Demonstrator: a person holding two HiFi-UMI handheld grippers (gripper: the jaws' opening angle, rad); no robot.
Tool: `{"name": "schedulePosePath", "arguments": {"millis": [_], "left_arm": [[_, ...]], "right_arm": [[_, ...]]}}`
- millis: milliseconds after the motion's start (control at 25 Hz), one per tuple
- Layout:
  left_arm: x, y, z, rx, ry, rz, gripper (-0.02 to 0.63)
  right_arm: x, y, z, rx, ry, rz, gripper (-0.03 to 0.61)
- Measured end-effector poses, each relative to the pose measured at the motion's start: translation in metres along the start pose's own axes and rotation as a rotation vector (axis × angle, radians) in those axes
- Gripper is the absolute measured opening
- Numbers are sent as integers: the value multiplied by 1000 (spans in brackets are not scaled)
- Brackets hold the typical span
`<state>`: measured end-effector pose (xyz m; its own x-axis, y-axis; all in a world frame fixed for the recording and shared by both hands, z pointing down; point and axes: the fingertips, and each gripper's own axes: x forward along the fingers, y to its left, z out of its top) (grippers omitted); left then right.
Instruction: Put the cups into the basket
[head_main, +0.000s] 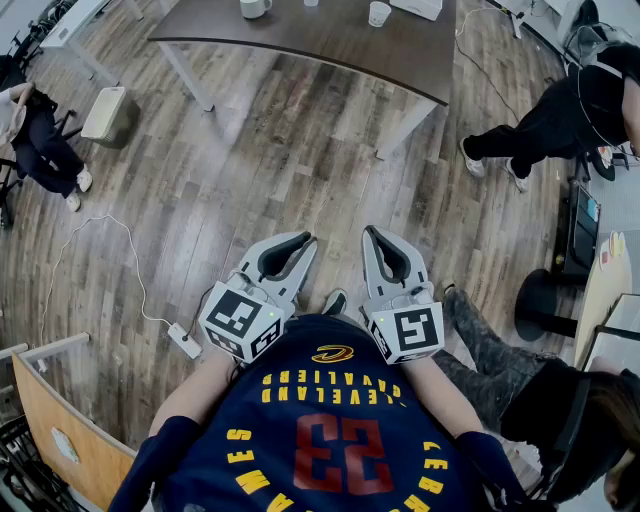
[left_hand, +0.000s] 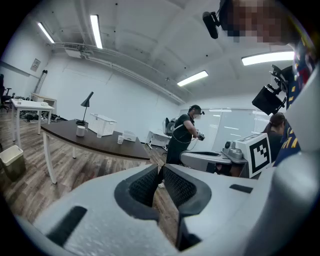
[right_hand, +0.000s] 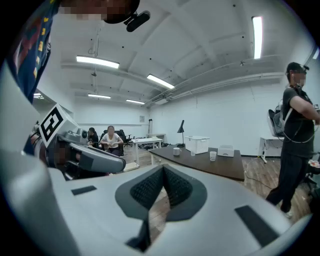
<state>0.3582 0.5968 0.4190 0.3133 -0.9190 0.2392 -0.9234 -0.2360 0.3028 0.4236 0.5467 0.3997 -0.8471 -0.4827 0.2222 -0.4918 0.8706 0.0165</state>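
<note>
On the dark table (head_main: 330, 45) far ahead stand a white mug (head_main: 255, 7), a white cup (head_main: 379, 13) and a white basket (head_main: 418, 8). The right gripper view shows the mug (right_hand: 176, 151), the cup (right_hand: 213, 155) and the basket (right_hand: 198, 144). In the left gripper view the mug (left_hand: 80, 131) stands by the basket (left_hand: 101, 125). Both grippers are held close to the person's chest, far from the table. My left gripper (head_main: 308, 240) (left_hand: 161, 167) stands open by a thin slit, with nothing in it. My right gripper (head_main: 370, 232) (right_hand: 163, 168) is shut and empty.
Wooden floor lies between me and the table. A person in black (head_main: 560, 110) stands at the right, another sits at the far left (head_main: 30, 130). A waste bin (head_main: 104, 113) stands left of the table. A power strip (head_main: 184, 340) with a cable lies near my feet.
</note>
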Motion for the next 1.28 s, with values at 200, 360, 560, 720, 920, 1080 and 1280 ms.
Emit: {"name": "schedulePosePath", "arguments": {"millis": [200, 360, 560, 720, 920, 1080, 1280], "left_arm": [[1, 2, 1, -1, 4, 1, 46], [1, 8, 2, -3, 8, 6, 46], [-4, 19, 2, -5, 17, 9, 46], [-11, 38, 3, -2, 19, -3, 46], [-11, 58, 8, 5, 8, -39, 46], [-12, 72, 2, -4, 33, -56, 46], [4, 87, -2, -33, 54, -59, 46]], "right_arm": [[3, 0, 1, 1, 2, 0, 6], [8, -1, -1, 25, 3, -4, 6], [18, 0, -7, 96, 21, -21, 6], [39, 16, -8, 74, 49, -16, 6], [61, 32, -5, 52, 66, -16, 6], [72, 42, -14, 66, 105, -8, 5], [89, 29, -24, 99, 142, -15, 6]]}}
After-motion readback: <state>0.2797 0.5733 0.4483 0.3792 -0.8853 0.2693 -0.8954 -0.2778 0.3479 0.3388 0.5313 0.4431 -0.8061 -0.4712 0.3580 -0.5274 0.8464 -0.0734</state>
